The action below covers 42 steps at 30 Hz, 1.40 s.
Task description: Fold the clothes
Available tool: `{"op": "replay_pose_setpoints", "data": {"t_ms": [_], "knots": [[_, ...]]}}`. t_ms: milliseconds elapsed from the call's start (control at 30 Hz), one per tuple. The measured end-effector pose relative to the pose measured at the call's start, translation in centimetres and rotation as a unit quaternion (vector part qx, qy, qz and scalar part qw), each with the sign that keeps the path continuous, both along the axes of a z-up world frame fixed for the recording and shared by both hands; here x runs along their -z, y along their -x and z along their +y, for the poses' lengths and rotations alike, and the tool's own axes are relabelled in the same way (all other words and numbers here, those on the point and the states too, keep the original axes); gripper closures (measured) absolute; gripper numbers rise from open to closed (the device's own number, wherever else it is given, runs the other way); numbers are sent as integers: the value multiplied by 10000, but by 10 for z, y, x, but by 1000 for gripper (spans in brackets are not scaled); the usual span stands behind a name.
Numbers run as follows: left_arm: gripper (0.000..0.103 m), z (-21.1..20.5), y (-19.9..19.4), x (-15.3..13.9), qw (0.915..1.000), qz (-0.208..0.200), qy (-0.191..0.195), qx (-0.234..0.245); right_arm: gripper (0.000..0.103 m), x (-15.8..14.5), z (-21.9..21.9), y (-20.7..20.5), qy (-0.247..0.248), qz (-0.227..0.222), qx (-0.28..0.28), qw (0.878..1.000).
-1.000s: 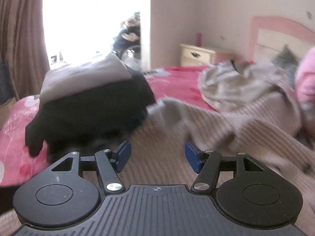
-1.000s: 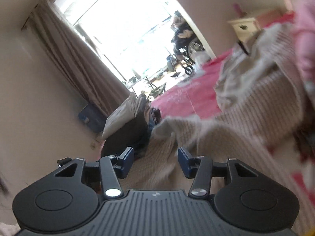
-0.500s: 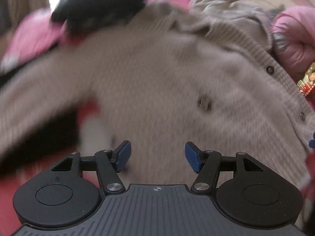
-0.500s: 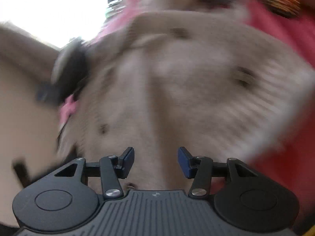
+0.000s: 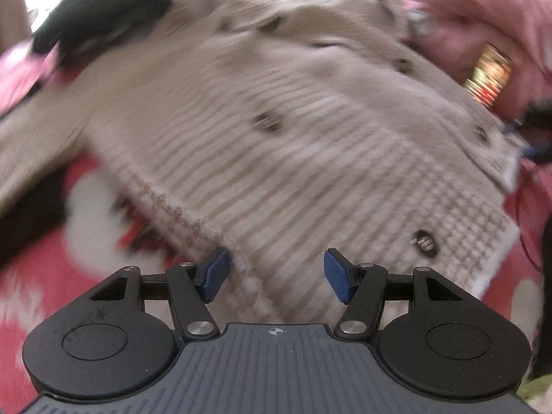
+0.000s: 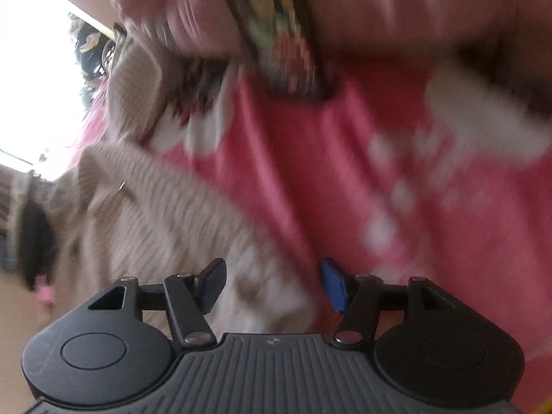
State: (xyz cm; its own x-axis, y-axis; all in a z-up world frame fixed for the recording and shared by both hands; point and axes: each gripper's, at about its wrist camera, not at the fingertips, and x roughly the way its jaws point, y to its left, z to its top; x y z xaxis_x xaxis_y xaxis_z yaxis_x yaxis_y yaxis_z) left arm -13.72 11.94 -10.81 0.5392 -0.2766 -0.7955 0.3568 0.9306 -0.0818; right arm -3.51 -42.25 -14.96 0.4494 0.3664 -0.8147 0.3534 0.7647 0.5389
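Beige ribbed knit filled the near ground of both wrist views: a buttoned cardigan (image 5: 293, 131) lay spread on the bed's red-and-white patterned cover (image 6: 396, 179). The left hand-held gripper (image 5: 274, 274) hung over the cardigan's hem, jaws released with fabric beneath the gap but not pinched. The right hand-held gripper (image 6: 272, 286) stood at the cardigan's far side edge, where knit met bedcover; its jaws were opening, a fold of knit below them and nothing clamped. Further off sat a black garment (image 5: 103, 10) and a pink quilted jacket (image 5: 483, 17). The step looked like the reach before the first fold. The next move called for both grippers to descend and nip the hem corners.
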Motion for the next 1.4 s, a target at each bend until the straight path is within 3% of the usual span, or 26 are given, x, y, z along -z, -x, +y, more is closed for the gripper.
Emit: {"op": "replay_pose_setpoints", "data": {"t_ms": [100,167,200,233,267,300,400,500,600,767,867,967,1100,1167,1267,1400], "knots": [[43,-28,-8,-8,9969,-388,228,647,43,-4,18,0,-17,-40,-449,9990],[43,-48,-11,-12,9922,-667,372,980,54,3,29,-1,-430,133,-732,9963],[43,-57,-13,-13,9899,-739,408,1136,64,4,37,-1,-330,179,-860,9956],[43,-67,-14,-10,9884,-739,408,1260,71,2,44,-2,-84,136,-991,9950],[43,-77,-17,-5,9874,-677,393,1373,86,0,51,-3,161,60,-1109,9937],[43,-86,-19,1,9866,-580,332,1492,92,-3,55,-3,321,-12,-1174,9926],[43,-108,-17,21,9833,-404,-336,1742,94,-33,58,2,995,-512,-1271,9856],[43,-109,-14,24,9827,-443,-440,1744,98,-76,57,12,2076,-1076,-1345,9629],[42,-104,-20,24,9854,-245,-313,1655,98,-87,58,9,3078,-1149,-1490,9326],[42,-103,-20,25,9848,-263,-344,1684,94,-42,49,-8,3091,-439,-1670,9352],[42,-101,-19,25,9851,-269,-310,1669,60,-35,38,-9,3241,-272,-1409,9351],[42,-101,-19,25,9854,-278,-270,1657,51,-67,34,8,3495,-591,-1054,9291],[41,-101,-18,27,9858,-298,-200,1640,51,-114,62,31,4016,-1437,-997,8990],[41,-100,-18,28,9860,-308,-163,1630,51,-123,96,36,3738,-2005,-1618,8910],[41,-98,-17,28,9867,-332,-76,1592,53,-127,153,40,3139,-2693,-2731,8685],[41,-95,-16,30,9875,-368,39,1530,71,-95,223,24,2325,-2705,-3972,8456]]}}
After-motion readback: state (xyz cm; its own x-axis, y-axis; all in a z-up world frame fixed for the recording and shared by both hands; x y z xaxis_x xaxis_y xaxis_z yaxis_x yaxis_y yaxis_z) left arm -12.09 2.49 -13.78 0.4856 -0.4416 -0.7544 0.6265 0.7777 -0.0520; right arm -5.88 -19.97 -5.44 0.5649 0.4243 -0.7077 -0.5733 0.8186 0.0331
